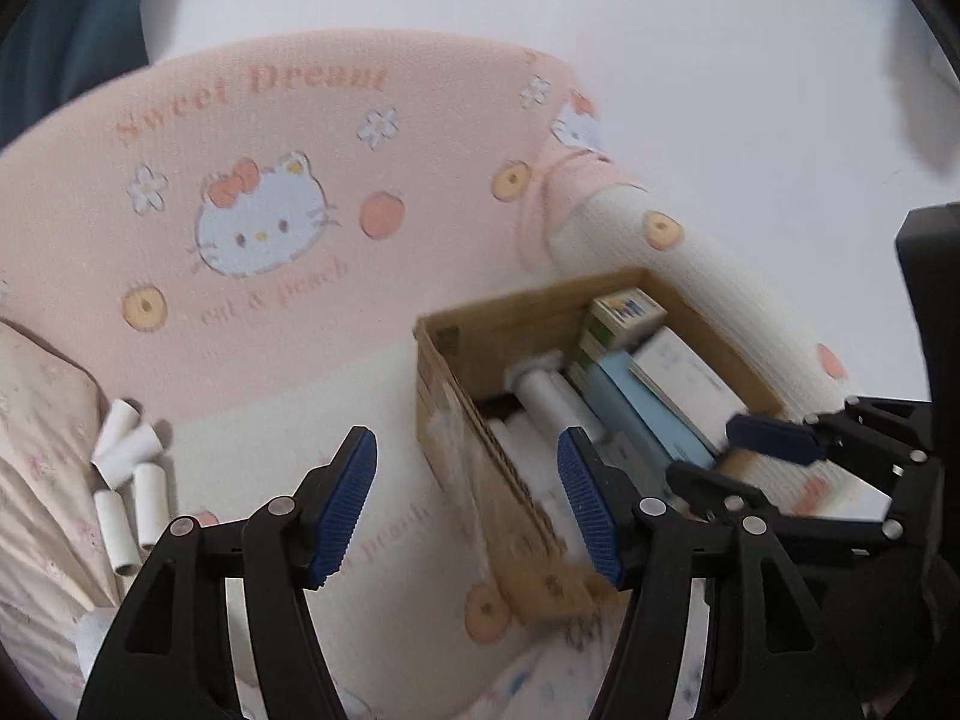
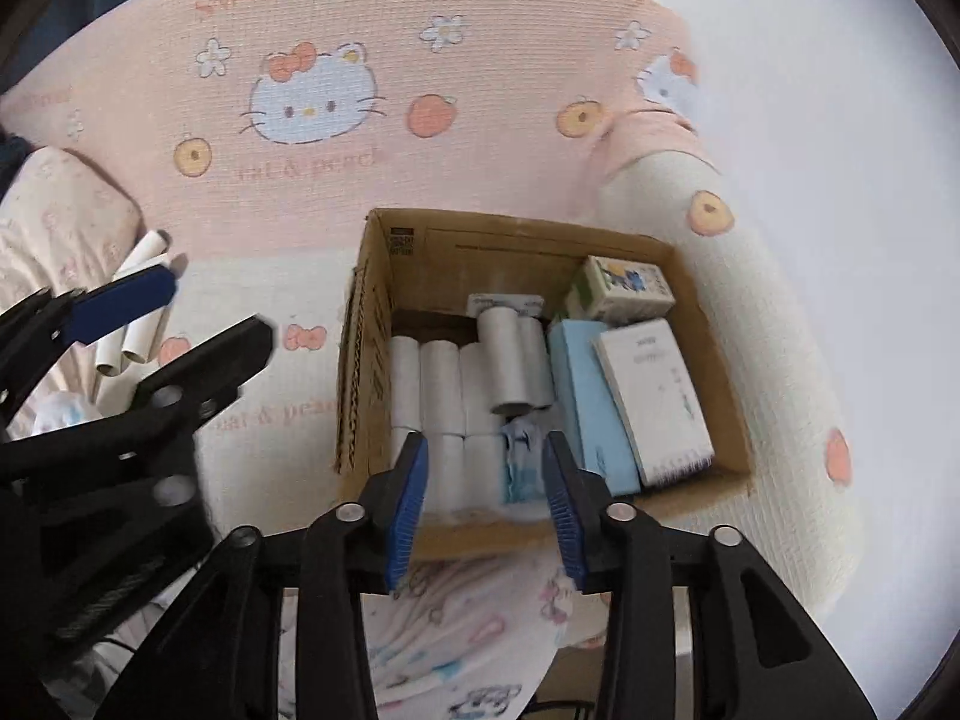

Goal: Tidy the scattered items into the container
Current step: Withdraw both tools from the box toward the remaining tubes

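Observation:
An open cardboard box (image 2: 384,312) stands on the pink and white mat; it also shows in the left wrist view (image 1: 456,420). It holds several white paper tubes (image 2: 441,384), a light blue box (image 2: 585,396), a white box (image 2: 654,396) and a small printed carton (image 2: 624,288). Several loose white tubes (image 1: 129,480) lie at the mat's left edge, also seen in the right wrist view (image 2: 135,330). My left gripper (image 1: 468,510) is open and empty over the mat beside the box. My right gripper (image 2: 486,504) is open and empty above the box's near edge.
The mat (image 1: 252,192) has a raised padded rim (image 2: 774,312) at the right of the box. A floral pillow (image 1: 42,468) lies at the left. A patterned cloth (image 2: 468,636) lies in front of the box. White floor (image 1: 720,60) lies beyond the mat.

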